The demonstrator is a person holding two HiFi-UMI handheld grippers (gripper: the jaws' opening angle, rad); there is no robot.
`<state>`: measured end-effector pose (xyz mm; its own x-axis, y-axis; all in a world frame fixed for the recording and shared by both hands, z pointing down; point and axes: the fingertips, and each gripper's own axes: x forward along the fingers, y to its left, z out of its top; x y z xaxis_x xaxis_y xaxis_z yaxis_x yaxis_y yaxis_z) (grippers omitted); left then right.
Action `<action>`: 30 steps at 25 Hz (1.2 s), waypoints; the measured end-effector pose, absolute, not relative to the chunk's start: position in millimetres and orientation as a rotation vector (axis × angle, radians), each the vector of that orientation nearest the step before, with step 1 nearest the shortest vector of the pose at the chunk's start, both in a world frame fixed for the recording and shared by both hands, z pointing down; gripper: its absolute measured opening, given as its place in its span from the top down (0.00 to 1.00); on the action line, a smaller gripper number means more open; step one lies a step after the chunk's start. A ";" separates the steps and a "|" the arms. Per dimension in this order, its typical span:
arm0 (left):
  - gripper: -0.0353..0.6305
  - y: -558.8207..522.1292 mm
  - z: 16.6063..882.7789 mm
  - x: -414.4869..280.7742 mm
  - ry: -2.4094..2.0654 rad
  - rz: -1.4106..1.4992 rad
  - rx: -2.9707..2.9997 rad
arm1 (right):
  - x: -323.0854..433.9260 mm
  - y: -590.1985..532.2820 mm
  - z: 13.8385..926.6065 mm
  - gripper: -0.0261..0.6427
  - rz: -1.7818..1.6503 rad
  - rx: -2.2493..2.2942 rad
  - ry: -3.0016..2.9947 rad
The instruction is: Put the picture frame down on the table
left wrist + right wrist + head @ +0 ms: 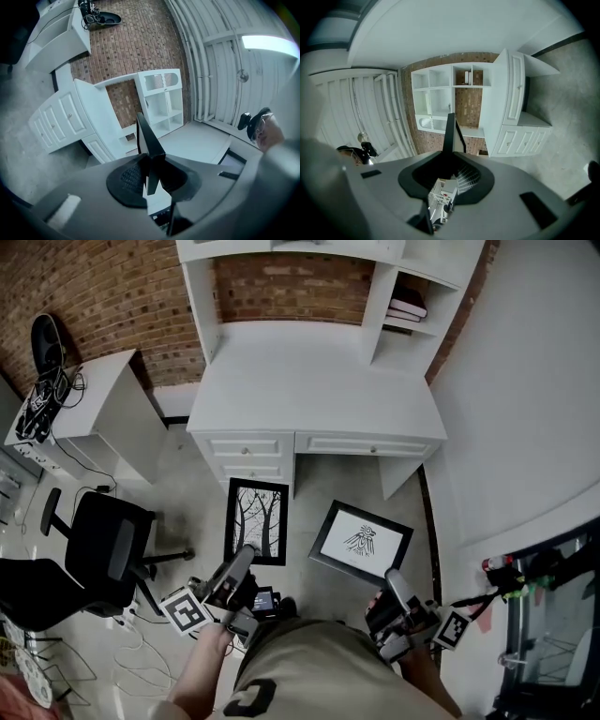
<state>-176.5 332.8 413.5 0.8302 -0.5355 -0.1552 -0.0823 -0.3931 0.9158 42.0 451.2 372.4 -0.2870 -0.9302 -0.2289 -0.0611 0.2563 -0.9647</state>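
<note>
Two black picture frames hang in the air over the floor, in front of a white desk (314,390). My left gripper (246,554) is shut on the bottom edge of the tree picture frame (257,519). My right gripper (392,577) is shut on the near corner of the bird drawing frame (362,540). In the left gripper view the tree frame (149,140) stands edge-on between the closed jaws, with the desk (93,110) behind it. The right gripper view shows the other frame (450,133) edge-on in the jaws, pointing at the desk's hutch (450,89).
A black office chair (94,549) stands on the floor at the left. Behind it, a second white table (89,413) carries cables and a headset. Books (408,307) lie in the hutch's right shelf. A white wall and a glass-fronted unit (553,615) close the right side.
</note>
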 end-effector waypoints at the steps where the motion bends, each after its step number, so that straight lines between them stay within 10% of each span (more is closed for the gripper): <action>1: 0.86 332.2 415.8 -177.4 -0.469 -0.522 1.934 | 41.2 449.3 373.2 0.86 -1.175 -0.941 1.596; 30: 0.86 262.3 418.1 -202.0 -0.585 -0.581 1.904 | 15.3 356.6 412.5 0.86 -1.406 -0.876 1.577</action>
<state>-202.0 262.3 418.1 0.7660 -0.6287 -0.1341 -0.1383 -0.3648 0.9207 15.3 356.6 412.5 -0.4136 -0.9011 -0.1300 0.0263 0.1309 -0.9910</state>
